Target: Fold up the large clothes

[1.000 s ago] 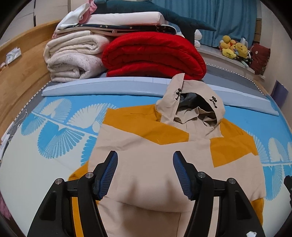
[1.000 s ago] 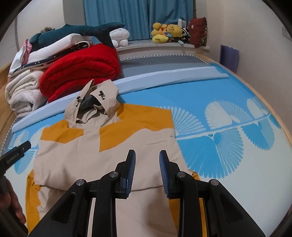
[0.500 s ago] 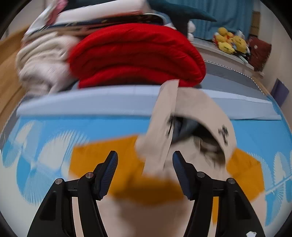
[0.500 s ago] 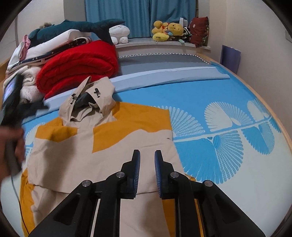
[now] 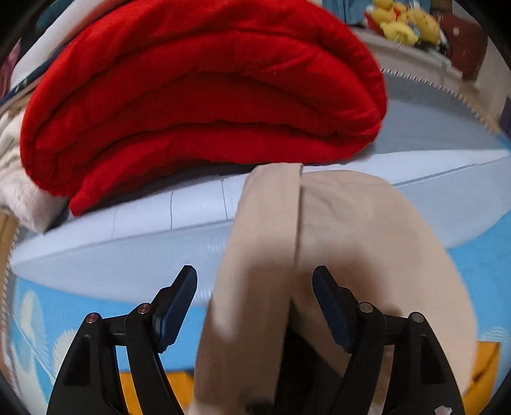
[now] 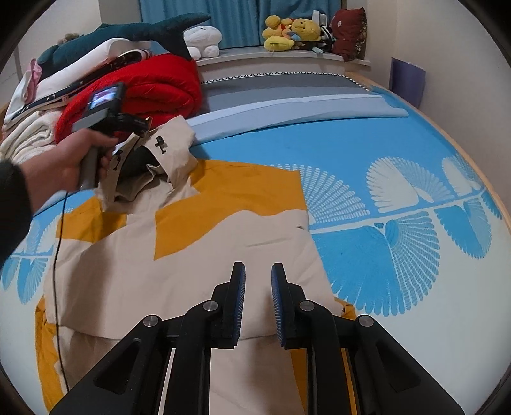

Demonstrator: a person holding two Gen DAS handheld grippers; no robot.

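A beige-and-orange hooded jacket [image 6: 179, 255] lies spread flat on the bed [image 6: 367, 178], on a blue sheet printed with white fans. Its hood [image 5: 335, 239] points toward a folded red blanket [image 5: 198, 95] that sits just behind the jacket at the head of the bed.

The left gripper [image 5: 254, 306] is right over that hood. Its jaws are spreading apart at this moment, and the beige hood fabric stands up between them; the pads do not press on it. From the right wrist view, the person's left hand [image 6: 73, 159] grips the handle of that gripper at the left rim of the hood, with a dark sleeve [image 6: 12, 204] behind it and a thin black cable [image 6: 59, 255] trailing down across the jacket.

The right gripper [image 6: 258, 300] hovers over the lower right part of the jacket, above the beige body panel. Its jaws stand only a narrow gap apart, and nothing is caught between them.

Beside the red blanket, farther from the jacket, are stacked cream blankets [image 6: 28, 134] with a plush shark [image 6: 127, 35] lying on top. Beyond the blanket, yellow plush toys [image 6: 290, 32] sit on a ledge below blue curtains [image 6: 236, 16].
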